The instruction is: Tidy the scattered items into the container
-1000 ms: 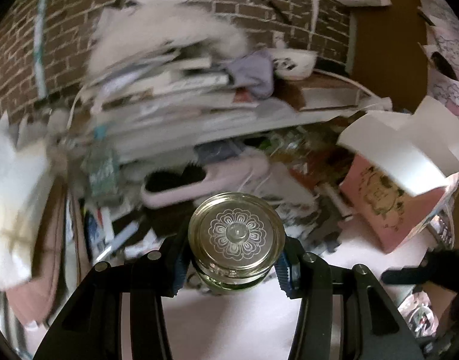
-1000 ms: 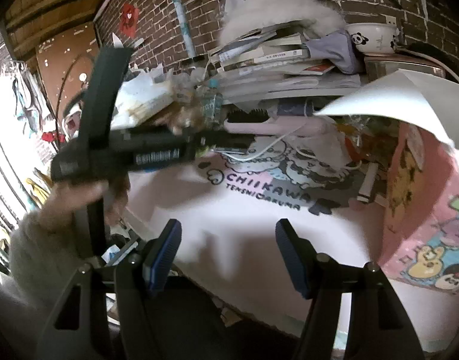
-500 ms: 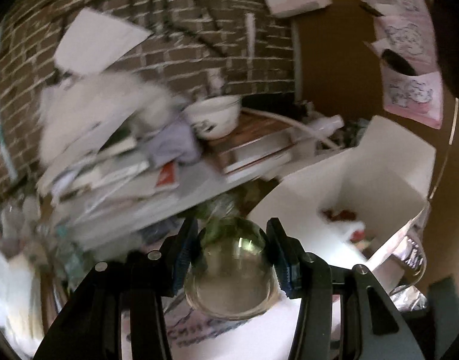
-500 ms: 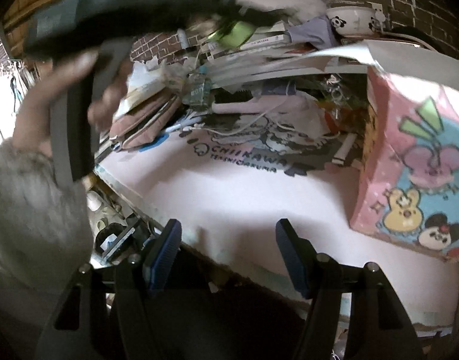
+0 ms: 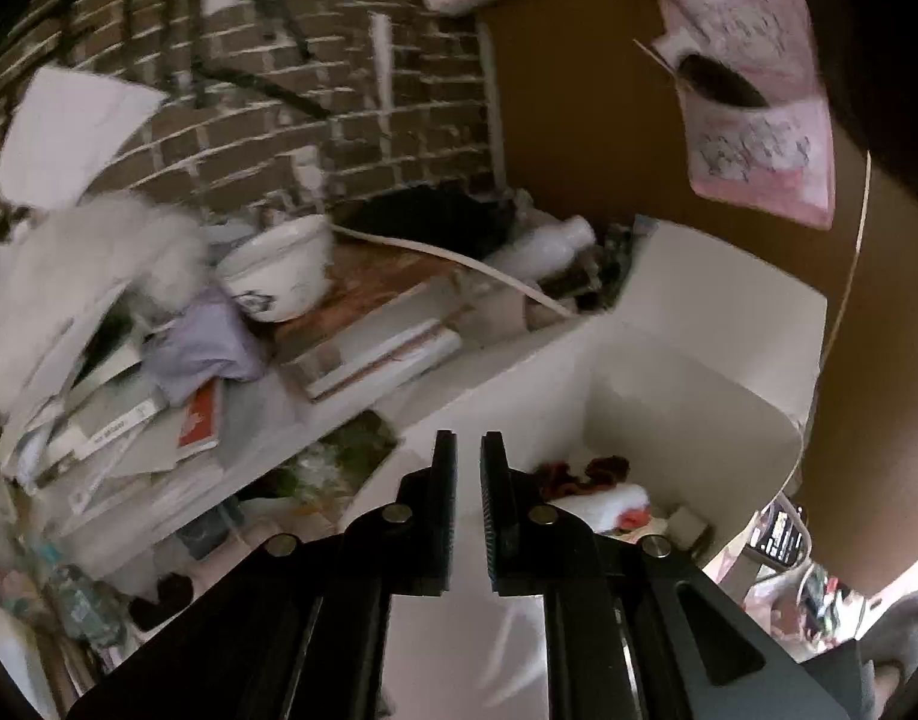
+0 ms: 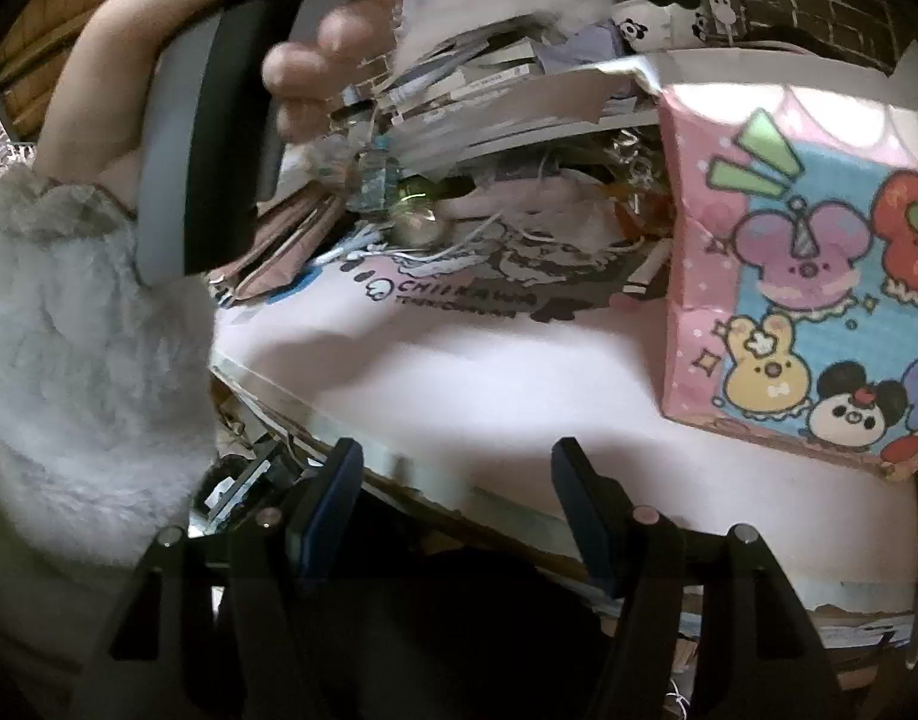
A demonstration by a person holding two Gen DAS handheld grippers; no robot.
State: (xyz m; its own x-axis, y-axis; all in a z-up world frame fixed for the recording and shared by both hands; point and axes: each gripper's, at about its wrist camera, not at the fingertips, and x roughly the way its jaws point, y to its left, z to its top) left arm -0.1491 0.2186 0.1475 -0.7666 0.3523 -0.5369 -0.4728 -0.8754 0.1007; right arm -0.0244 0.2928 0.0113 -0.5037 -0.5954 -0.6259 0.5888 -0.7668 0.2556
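My left gripper (image 5: 468,456) is shut with nothing between its fingers, held above the open white-lined box (image 5: 687,414). Red and white items (image 5: 597,489) lie in the bottom of that box. The glass jar is not visible in the left wrist view. My right gripper (image 6: 456,474) is open and empty at the near edge of the pink desk mat (image 6: 471,378). The box shows in the right wrist view as a pink cartoon-printed carton (image 6: 801,300) at the right. A blurred greenish glassy thing (image 6: 420,210) sits among the clutter behind the mat.
A shelf pile of books and papers (image 5: 159,408), a white panda bowl (image 5: 279,276) and white fluff (image 5: 87,264) stand left of the box. A brick wall (image 5: 279,90) is behind. The hand and fuzzy sleeve (image 6: 69,330) holding the left gripper fill the right view's left side.
The left gripper carried the glass jar up and right over the box, and now its fingers are shut and the jar is gone from them. The right gripper stayed open, shifting slightly.
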